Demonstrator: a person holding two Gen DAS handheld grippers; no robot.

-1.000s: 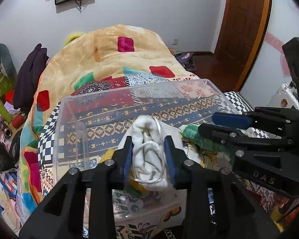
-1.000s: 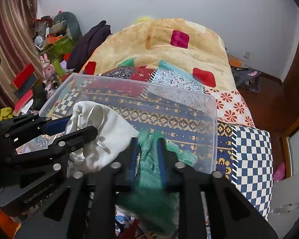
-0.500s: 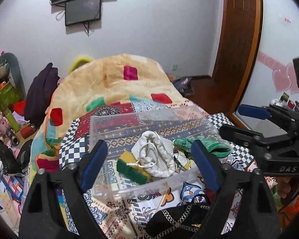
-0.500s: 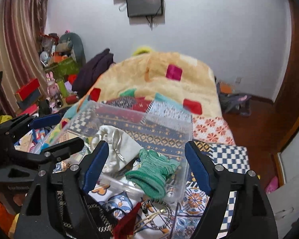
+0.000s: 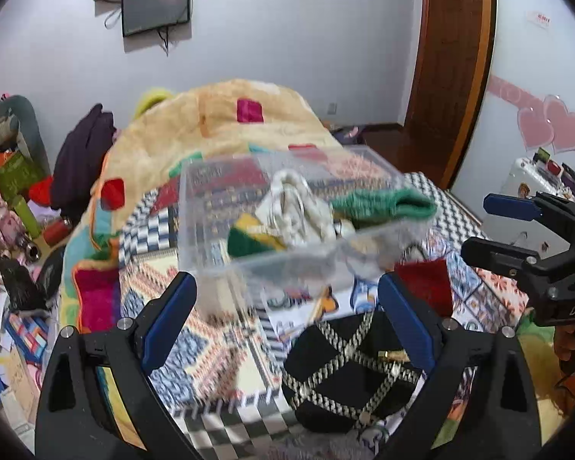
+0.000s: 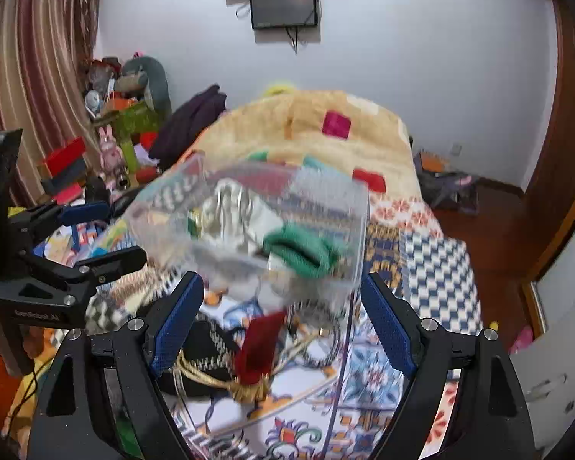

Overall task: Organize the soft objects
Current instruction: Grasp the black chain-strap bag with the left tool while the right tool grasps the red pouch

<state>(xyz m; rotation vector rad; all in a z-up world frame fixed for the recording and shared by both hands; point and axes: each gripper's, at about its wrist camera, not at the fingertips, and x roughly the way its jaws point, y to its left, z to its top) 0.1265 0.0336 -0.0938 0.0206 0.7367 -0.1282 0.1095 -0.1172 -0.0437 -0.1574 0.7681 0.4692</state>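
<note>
A clear plastic bin (image 5: pixel 211 245) (image 6: pixel 358 245) sits on the patterned bed. In it lie a white drawstring pouch (image 5: pixel 299 207) (image 6: pixel 234 211), a green knit piece (image 5: pixel 383 201) (image 6: pixel 303 249) and a yellow-green sponge (image 5: pixel 249 234). My left gripper (image 5: pixel 287 322) is open and empty, pulled back on the near side of the bin. My right gripper (image 6: pixel 281 314) is open and empty, also back from the bin. A black bag with a gold lattice (image 5: pixel 349 368) (image 6: pixel 207 349) and a red pouch (image 5: pixel 425 280) (image 6: pixel 260 341) lie on the bed in front of the bin.
An orange blanket (image 5: pixel 218 130) covers the far bed. Clutter and toys (image 5: pixel 11 207) line the left side. A wooden door (image 5: pixel 452 57) stands at the right, with a white case (image 5: pixel 529 188) near it. Each gripper shows at the edge of the other's view.
Both grippers opened, letting go of the white pouch and the green knit piece in the bin. Both then drew back and up from the bin.
</note>
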